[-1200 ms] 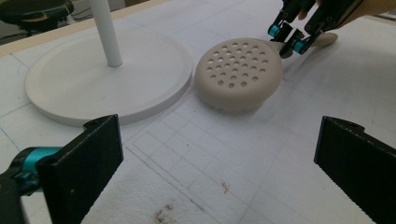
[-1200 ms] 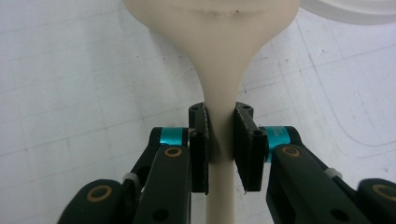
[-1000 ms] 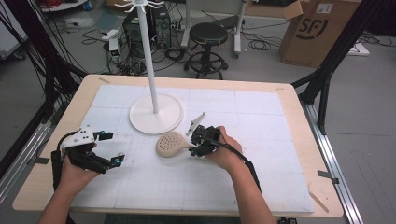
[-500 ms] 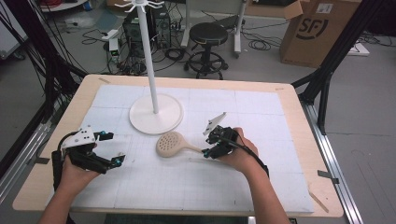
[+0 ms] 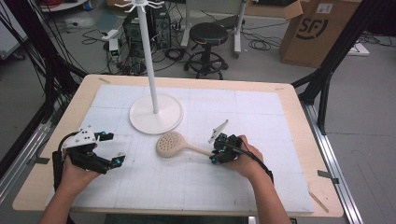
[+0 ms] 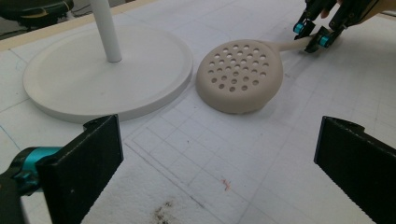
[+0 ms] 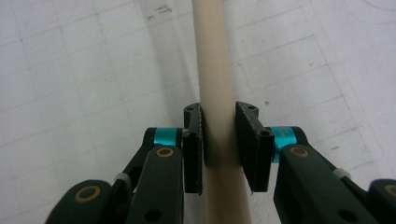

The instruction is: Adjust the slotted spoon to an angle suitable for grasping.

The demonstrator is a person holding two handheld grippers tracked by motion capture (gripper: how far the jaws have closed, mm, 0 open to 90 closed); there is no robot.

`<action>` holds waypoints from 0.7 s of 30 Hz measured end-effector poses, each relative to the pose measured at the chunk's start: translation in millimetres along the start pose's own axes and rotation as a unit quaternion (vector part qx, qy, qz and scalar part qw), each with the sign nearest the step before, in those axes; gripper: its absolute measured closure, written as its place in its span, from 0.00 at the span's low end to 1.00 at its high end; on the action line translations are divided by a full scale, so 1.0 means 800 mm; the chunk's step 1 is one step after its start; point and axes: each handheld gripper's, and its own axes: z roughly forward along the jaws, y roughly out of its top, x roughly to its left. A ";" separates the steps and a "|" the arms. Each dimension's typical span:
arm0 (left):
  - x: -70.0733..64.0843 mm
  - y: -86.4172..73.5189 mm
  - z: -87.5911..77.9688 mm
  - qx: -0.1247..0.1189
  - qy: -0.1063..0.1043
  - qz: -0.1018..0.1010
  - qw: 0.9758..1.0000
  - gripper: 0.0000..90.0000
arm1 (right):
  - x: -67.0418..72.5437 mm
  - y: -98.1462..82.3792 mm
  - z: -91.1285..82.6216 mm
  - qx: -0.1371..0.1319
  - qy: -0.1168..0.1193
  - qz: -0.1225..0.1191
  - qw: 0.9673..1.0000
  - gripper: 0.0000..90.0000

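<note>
The right tool [image 7: 219, 149] has just been closing and now clamps the handle of the beige perforated plastic skimmer spoon [image 5: 171, 144], lying mid-bench, probably to lift it; the left tool [image 5: 106, 149] waits apart near the left edge.

We read just one text: "SF", large dark letters inside a curved dark outline, printed on the side of the brown cardboard box [image 5: 314, 28] standing on the floor beyond the far right of the counter [image 5: 299, 109]. A small white label [image 5: 324, 8] sits near the box's top edge, its print too small for us to read. We find nothing else legible.
</note>
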 end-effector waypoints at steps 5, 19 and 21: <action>0.000 0.000 0.000 0.002 -0.001 0.000 1.000 0.02 | 0.002 0.001 0.001 -0.004 0.004 -0.008 1.000 0.82; 0.000 0.000 0.001 0.003 -0.001 0.000 1.000 0.02 | 0.011 0.015 0.007 -0.014 0.009 -0.036 0.999 0.83; 0.000 0.000 0.002 0.003 -0.001 0.000 1.000 0.02 | 0.011 0.017 0.009 -0.010 0.010 -0.038 0.999 0.83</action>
